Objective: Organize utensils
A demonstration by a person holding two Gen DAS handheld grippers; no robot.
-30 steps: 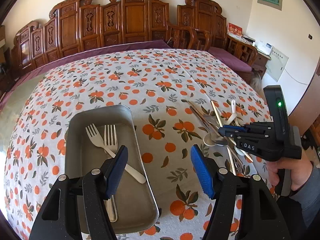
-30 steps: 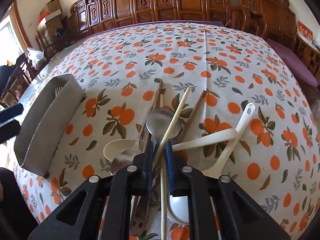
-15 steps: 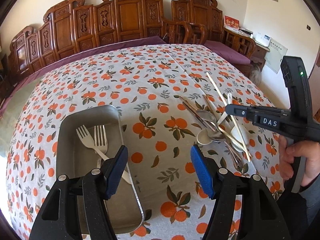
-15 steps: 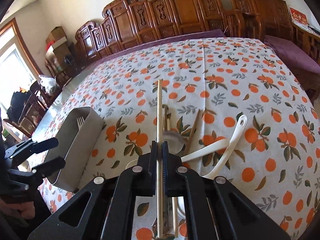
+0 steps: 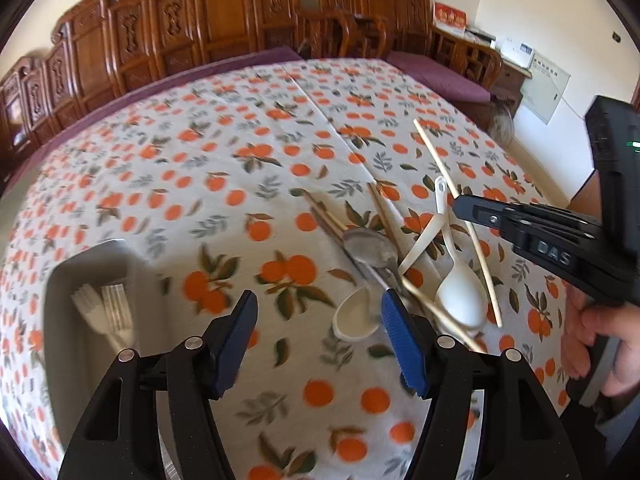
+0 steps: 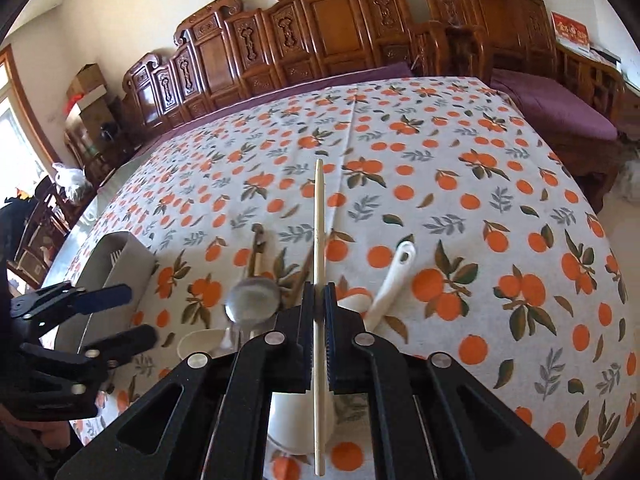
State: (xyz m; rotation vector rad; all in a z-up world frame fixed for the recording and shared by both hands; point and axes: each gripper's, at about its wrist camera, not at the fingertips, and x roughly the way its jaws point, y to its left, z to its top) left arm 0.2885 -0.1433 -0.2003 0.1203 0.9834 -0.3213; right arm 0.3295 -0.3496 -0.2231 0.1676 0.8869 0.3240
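My right gripper (image 6: 319, 292) is shut on a pale wooden chopstick (image 6: 319, 216) and holds it above the utensil pile; it also shows in the left wrist view (image 5: 460, 206) with the chopstick (image 5: 436, 156). The pile holds white spoons (image 5: 458, 292), a metal spoon (image 5: 370, 246) and more chopsticks (image 5: 384, 216). My left gripper (image 5: 316, 328) is open and empty, low over the cloth left of the pile. A grey metal tray (image 5: 70, 360) at the left holds two forks (image 5: 106, 312).
The table wears a white cloth with orange fruit print (image 5: 240, 160). Carved wooden chairs (image 5: 224, 20) line the far side. A purple-cushioned bench (image 6: 560, 112) stands at the right. The tray also shows in the right wrist view (image 6: 120, 264).
My right gripper has lifted one chopstick out of the pile and raised it. My left gripper has shifted right, from over the tray toward the pile.
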